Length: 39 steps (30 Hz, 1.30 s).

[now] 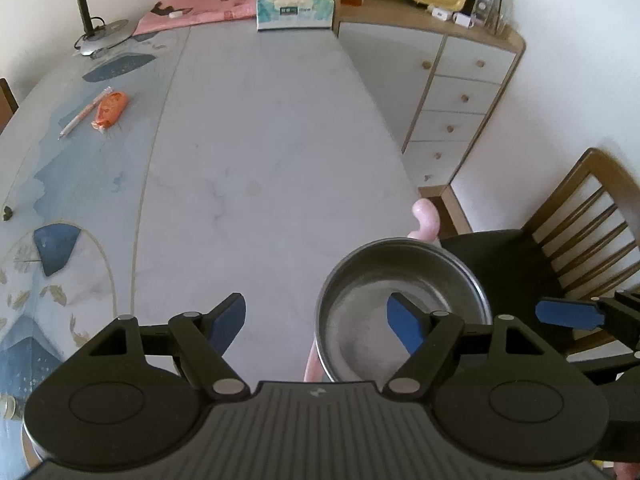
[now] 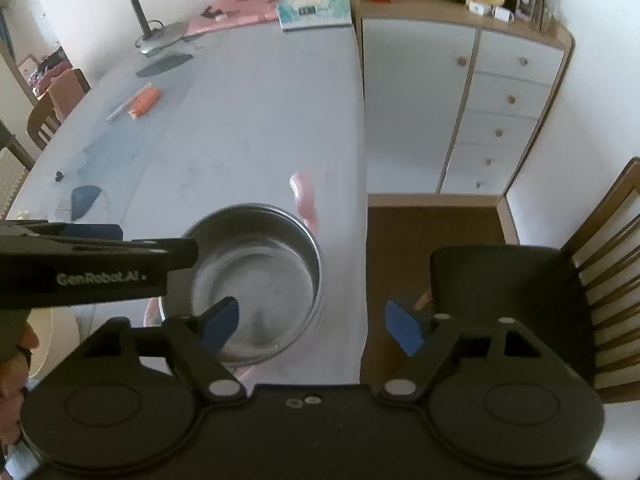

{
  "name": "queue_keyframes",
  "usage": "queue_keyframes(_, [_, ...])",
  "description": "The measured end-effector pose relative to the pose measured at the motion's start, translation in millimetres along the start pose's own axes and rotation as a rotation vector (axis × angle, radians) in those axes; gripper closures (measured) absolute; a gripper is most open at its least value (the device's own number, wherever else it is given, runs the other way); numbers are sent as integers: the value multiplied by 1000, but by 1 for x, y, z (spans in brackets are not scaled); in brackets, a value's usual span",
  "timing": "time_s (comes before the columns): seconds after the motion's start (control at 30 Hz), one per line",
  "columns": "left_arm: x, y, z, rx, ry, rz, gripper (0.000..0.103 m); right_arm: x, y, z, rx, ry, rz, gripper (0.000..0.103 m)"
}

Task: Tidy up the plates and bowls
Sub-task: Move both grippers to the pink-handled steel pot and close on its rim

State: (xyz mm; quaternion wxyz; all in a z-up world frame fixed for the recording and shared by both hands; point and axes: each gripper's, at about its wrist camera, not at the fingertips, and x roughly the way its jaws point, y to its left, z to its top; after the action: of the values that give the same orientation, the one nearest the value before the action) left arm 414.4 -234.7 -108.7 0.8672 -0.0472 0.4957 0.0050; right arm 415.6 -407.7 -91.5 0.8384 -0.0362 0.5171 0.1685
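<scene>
A steel bowl (image 1: 404,308) sits on a pink plate (image 1: 426,220) near the table's right edge; in the right wrist view the bowl (image 2: 256,280) hides most of the pink plate (image 2: 305,200). My left gripper (image 1: 316,324) is open and empty above the table, its right finger over the bowl. My right gripper (image 2: 312,328) is open and empty, its left finger over the bowl, its right finger past the table edge. The right gripper's finger also shows at the right of the left wrist view (image 1: 568,314).
The marble table (image 1: 260,160) carries a tissue box (image 1: 296,4), a desk lamp (image 1: 100,32), a pink cloth (image 1: 200,6), a pen and an orange packet (image 1: 110,110). A drawer cabinet (image 1: 452,100) and a wooden chair (image 1: 560,248) stand to the right.
</scene>
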Motion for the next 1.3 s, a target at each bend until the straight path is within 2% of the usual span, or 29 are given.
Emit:
queue_keyframes(0.07, [10, -2, 1, 7, 23, -1, 39, 6, 0, 2, 1, 7, -3, 31])
queue_keyframes(0.13, [16, -4, 1, 14, 34, 10, 40, 11, -1, 4, 1, 15, -5, 34])
queue_keyframes(0.2, [21, -4, 1, 16, 42, 13, 48, 14, -2, 5, 2, 29, 0, 40])
queue_keyframes(0.27, [25, -4, 0, 13, 56, 15, 60, 17, -1, 5, 2, 41, 0, 49])
queue_keyframes(0.47, [32, -5, 2, 15, 73, 26, 74, 21, 0, 6, 5, 55, -5, 54])
queue_keyframes(0.57, [31, -7, 1, 30, 76, 32, 85, 23, 0, 6, 2, 70, -3, 70])
queue_keyframes(0.73, [29, -10, -1, 57, 78, 35, 93, 23, 2, 6, 3, 77, -8, 89])
queue_keyframes(0.97, [23, -14, -5, 80, 71, 43, 98, 20, 4, 3, 38, 62, -26, 93])
queue_keyframes(1.2, [3, -12, -10, 88, 54, 36, 99, 3, 8, -3, 54, 31, -32, 94])
queue_keyframes(1.23, [-1, -11, -11, 89, 48, 19, 103, -1, 9, -4, 57, 25, -28, 94])
queue_keyframes(1.3, [-11, -12, -14, 87, 30, -29, 103, -11, 13, -6, 69, 15, 2, 94])
